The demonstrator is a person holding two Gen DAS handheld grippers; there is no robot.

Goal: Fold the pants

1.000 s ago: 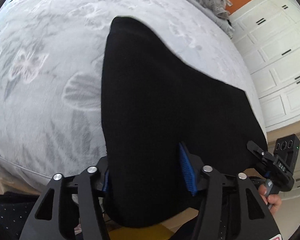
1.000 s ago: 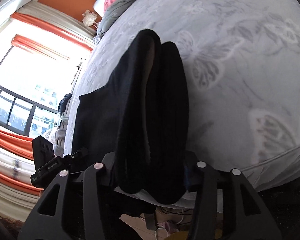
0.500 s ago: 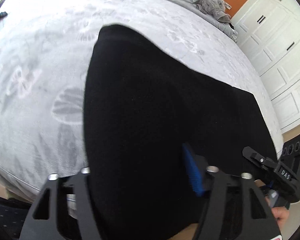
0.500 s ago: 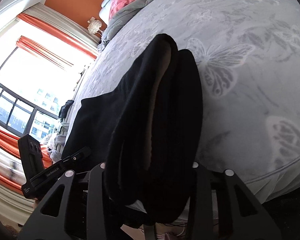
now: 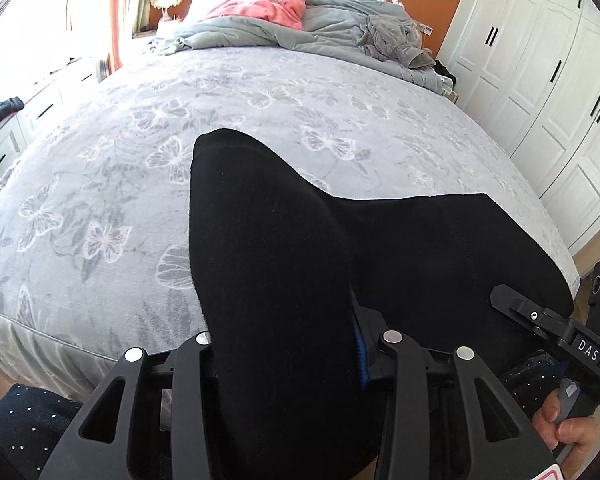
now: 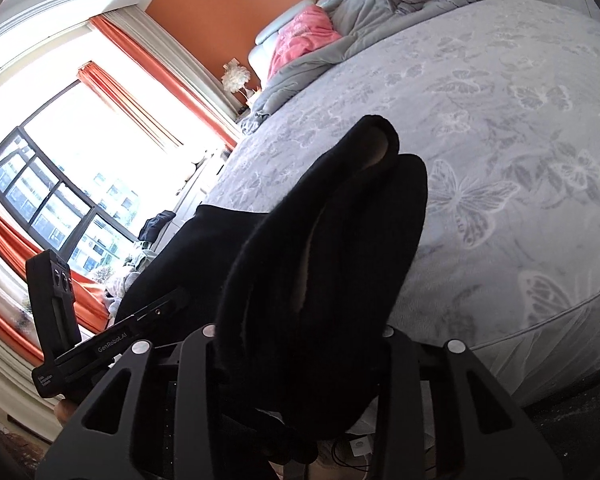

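While both claws close, left claw (image 5: pixel 284 344) and right claw (image 6: pixel 296 336) pinch black pants (image 5: pixel 284 248).

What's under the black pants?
Under the black pants lies the grey butterfly bedspread. The part beneath the cloth is covered. Nearer, both grippers' jaws pinch bunched fabric, the left gripper closing.

pants (image 5: pixel 284 264) on bed (image 5: pixel 100 184), pillow (image 5: pixel 260 6) behind

A bed (image 5: pixel 260 92) with a grey butterfly-print cover carried everything. Black pants (image 5: pixel 440 248) lay partly on its near edge. At the far end, a rumpled grey duvet (image 5: pixel 332 28) and a pink pillow (image 5: pixel 260 6) lay against the headboard.
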